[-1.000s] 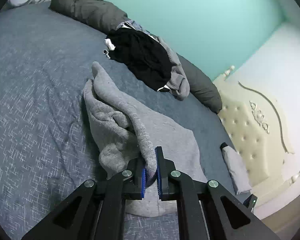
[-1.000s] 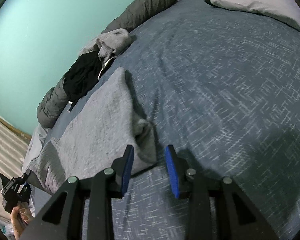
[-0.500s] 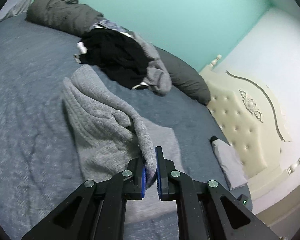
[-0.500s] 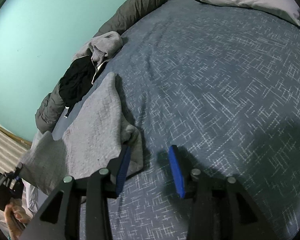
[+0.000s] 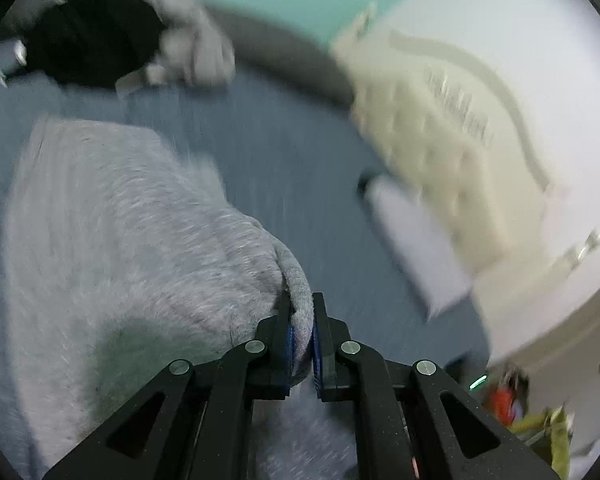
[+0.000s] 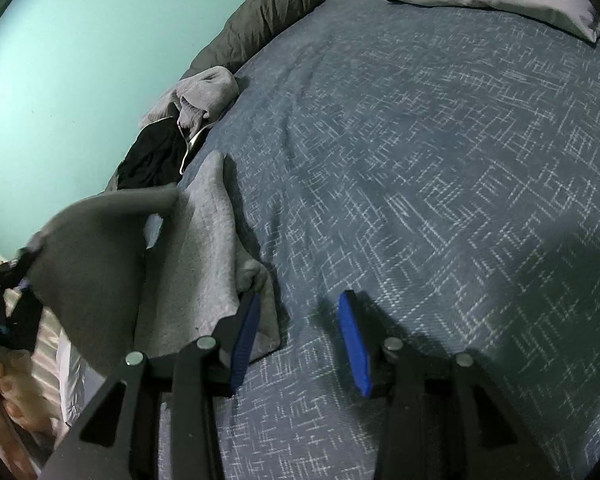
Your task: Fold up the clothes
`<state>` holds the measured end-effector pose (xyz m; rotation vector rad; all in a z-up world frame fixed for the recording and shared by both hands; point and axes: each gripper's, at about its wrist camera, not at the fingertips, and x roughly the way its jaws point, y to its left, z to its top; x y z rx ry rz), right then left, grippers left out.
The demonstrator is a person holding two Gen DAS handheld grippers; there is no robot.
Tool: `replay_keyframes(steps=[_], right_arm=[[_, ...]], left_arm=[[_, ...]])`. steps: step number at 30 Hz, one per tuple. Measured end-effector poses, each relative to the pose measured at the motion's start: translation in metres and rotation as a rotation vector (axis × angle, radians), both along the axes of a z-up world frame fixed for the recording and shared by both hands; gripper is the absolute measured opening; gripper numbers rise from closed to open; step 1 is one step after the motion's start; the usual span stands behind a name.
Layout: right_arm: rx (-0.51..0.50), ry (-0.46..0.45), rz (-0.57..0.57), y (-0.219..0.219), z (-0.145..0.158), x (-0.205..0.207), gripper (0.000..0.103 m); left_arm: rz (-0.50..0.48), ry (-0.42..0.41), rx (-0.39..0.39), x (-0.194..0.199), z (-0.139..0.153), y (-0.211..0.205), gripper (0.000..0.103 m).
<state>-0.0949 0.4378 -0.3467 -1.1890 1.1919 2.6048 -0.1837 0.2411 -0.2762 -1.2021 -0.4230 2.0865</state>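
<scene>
Left wrist view, nearest first: the left gripper [image 5: 301, 334] is clamped on a rolled edge of the grey knit garment [image 5: 132, 232], the cloth pinched between its blue pads, and the garment spreads away to the left over the blue bedspread [image 5: 284, 152]. This picture is smeared, so finer folds cannot be read. Beyond lie a small pillow [image 5: 416, 240], the cream tufted headboard [image 5: 440, 132], and a pile of unfolded clothes [image 5: 112, 40], black on grey, at the far edge of the bed.

In the right wrist view, the right gripper [image 6: 300, 336] stands with its jaws apart and nothing between them, just above the bedspread [image 6: 420, 160]; its left finger [image 6: 246, 336] is beside the garment's near corner, and whether it touches the cloth I cannot tell. From here the garment [image 6: 204, 264] lies flat along its right side, while its left part is raised off the bed as a hanging flap, near the left gripper's blurred body at the picture's edge.

My reading is that the task is early: one fold of this garment is in hand and not laid down. Further folds remain, and the black and grey pile [image 6: 168, 144] is untouched.
</scene>
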Motion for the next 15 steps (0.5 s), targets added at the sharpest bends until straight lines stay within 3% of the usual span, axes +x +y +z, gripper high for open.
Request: replay_keyframes(steps=[2, 5, 8, 10, 11, 15], right_arm=[[-0.003, 0.002, 0.003, 0.000, 0.000, -0.001, 0.042], [-0.007, 0.005, 0.007, -0.001, 0.001, -0.002, 0.042], [-0.003, 0.004, 0.016, -0.004, 0.001, -0.004, 0.042], [-0.001, 0.005, 0.020, -0.006, 0.001, -0.005, 0.042], [0.000, 0.007, 0.023, -0.007, 0.002, -0.005, 0.042], [0.005, 0.023, 0.037, -0.012, 0.006, -0.008, 0.042]], left_arm=[[-0.021, -0.076, -0.047, -0.002, -0.029, 0.012, 0.008], [-0.027, -0.075, -0.051, 0.004, -0.033, 0.009, 0.010], [-0.024, -0.018, -0.082, 0.013, -0.016, -0.001, 0.021], [-0.012, 0.026, -0.092, 0.016, -0.003, -0.014, 0.043], [-0.001, 0.048, -0.099, 0.018, 0.003, -0.022, 0.047], [0.057, 0.130, -0.242, 0.021, 0.015, -0.057, 0.052]])
